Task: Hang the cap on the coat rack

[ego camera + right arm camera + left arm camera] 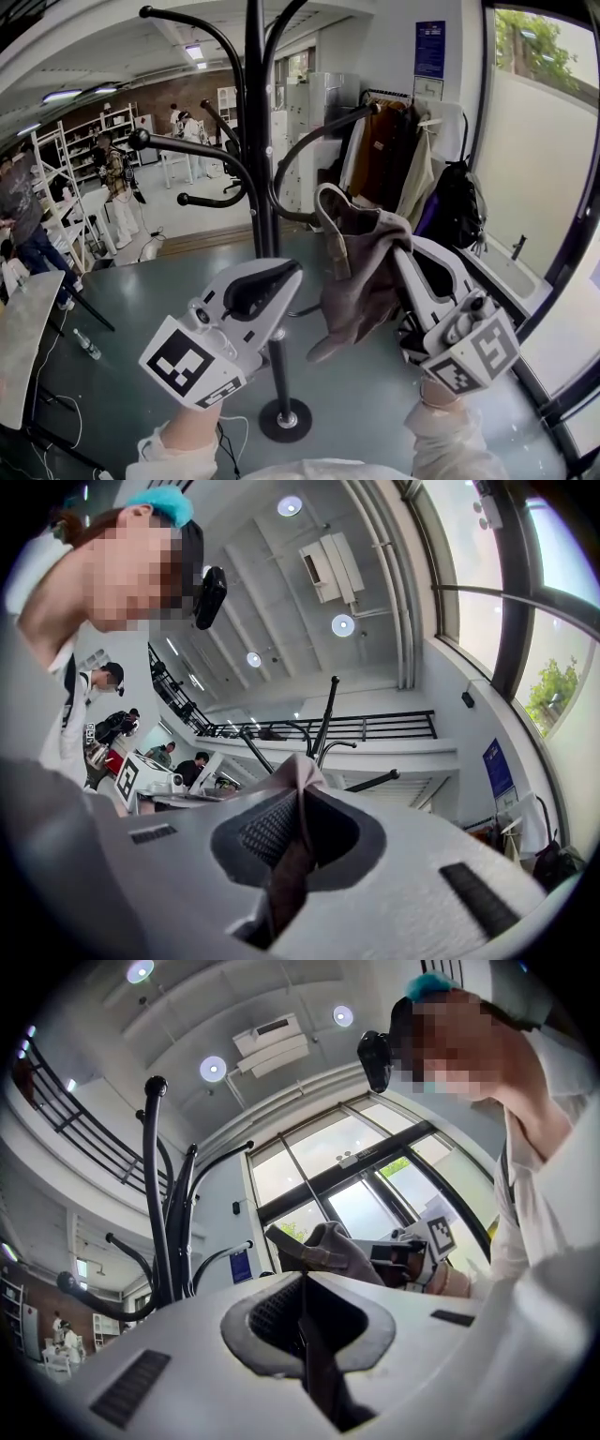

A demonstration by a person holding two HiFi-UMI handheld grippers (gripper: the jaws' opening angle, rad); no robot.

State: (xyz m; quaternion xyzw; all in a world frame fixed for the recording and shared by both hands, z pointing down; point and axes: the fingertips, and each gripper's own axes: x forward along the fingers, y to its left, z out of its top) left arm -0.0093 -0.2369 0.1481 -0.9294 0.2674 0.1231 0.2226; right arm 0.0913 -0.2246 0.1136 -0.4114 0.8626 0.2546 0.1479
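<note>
Item 1: cap [361, 272], grey-brown fabric, hanging limp just right of the coat rack [258, 141] pole, below a curved hook arm; contact with the hook cannot be told.
Item 2: right hand-held gripper [401, 248], jaws clamped on the cap's fabric, which is pinched in the seam between them.
Item 3: left hand-held gripper [289, 272], jaws closed together, holding nothing, just left of the pole.
Item 4: coat rack, black, round base [284, 419] on the grey floor [141, 309].

Rack pole [258, 187] (hooks [139, 140] apparently crowded) dead ahead
</note>
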